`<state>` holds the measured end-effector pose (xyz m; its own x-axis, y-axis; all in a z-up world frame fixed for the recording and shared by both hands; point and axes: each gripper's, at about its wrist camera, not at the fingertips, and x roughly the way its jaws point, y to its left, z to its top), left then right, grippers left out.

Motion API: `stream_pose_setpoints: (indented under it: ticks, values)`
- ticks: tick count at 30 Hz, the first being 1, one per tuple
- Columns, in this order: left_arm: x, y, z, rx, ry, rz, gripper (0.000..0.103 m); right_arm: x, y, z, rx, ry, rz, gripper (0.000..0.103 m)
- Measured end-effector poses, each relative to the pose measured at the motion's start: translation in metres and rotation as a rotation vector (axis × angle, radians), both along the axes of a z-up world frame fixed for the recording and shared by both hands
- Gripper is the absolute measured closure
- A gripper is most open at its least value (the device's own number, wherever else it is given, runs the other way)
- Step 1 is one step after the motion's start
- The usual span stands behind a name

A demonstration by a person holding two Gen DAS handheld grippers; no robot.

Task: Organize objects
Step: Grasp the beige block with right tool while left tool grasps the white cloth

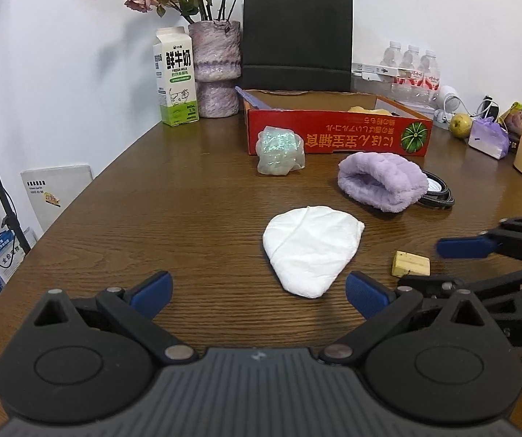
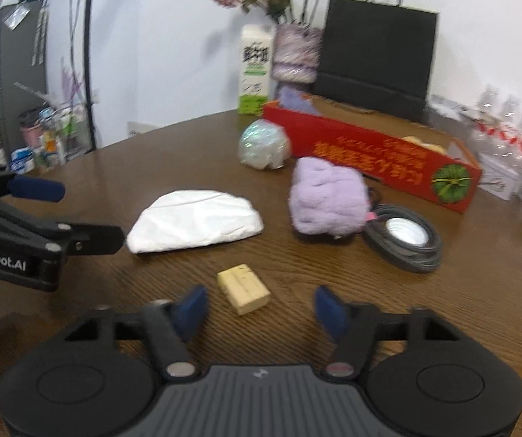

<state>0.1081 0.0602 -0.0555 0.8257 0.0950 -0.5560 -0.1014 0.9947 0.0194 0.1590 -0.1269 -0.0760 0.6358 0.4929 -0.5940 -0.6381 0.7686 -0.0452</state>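
Block [image 2: 243,288] lies on the table [image 2: 443,309] between the right gripper [image 2: 261,307] pads, untouched; jaws part-open, empty. Left gripper [image 1: 259,291] wide, empty, short of the white cloth [image 1: 310,249]. Advice: centre the block, grip its long sides squarely, then carry to the red box [image 2: 370,153].

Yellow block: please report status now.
Both grippers open, left, right. Yellow block on table, just ahead of right, untouched. Path clear.

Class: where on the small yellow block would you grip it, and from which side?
Grip the yellow block across its two long side faces, coming from above with the right gripper. It lies flat and alone on the table, narrower than the open jaws.
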Motion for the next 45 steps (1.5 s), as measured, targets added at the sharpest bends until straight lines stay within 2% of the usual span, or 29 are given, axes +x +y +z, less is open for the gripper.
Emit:
stream_pose_setpoints:
  ticks: [1,2,3,4,12,19,29,32,37,45]
  values:
    - [0.000,0.000,0.000,-0.001,0.001,0.001,0.000,0.000,0.001,0.000,0.003,0.004,0.012,0.064]
    - [0.000,0.000,0.000,-0.002,0.002,0.001,0.000,0.001,0.004,0.000,0.005,0.004,0.021,0.067]
    - [0.000,0.000,0.000,-0.002,0.002,-0.001,0.000,0.000,0.004,0.000,0.005,0.002,0.026,0.075]
    - [0.000,-0.001,0.000,0.000,0.002,-0.004,0.000,-0.001,0.005,0.000,0.005,-0.001,0.032,0.076]
    - [0.005,-0.007,-0.002,0.002,0.011,-0.020,0.000,-0.004,-0.005,0.006,0.054,-0.033,-0.001,0.076]
    - [0.015,-0.014,-0.004,0.007,0.023,-0.042,0.000,-0.002,-0.029,0.014,0.151,-0.097,-0.143,0.076]
    - [0.040,-0.017,-0.003,0.019,0.051,-0.071,0.000,0.011,-0.051,0.015,0.160,-0.144,-0.256,0.076]
    - [0.051,-0.019,-0.004,0.034,0.065,-0.095,0.000,0.011,-0.054,0.015,0.162,-0.149,-0.268,0.076]
    - [0.068,-0.020,-0.008,0.013,0.109,-0.122,0.000,0.011,-0.054,0.015,0.164,-0.153,-0.267,0.076]
    - [0.091,-0.024,-0.018,0.043,0.152,-0.141,0.000,0.007,-0.051,0.015,0.152,-0.167,-0.256,0.076]
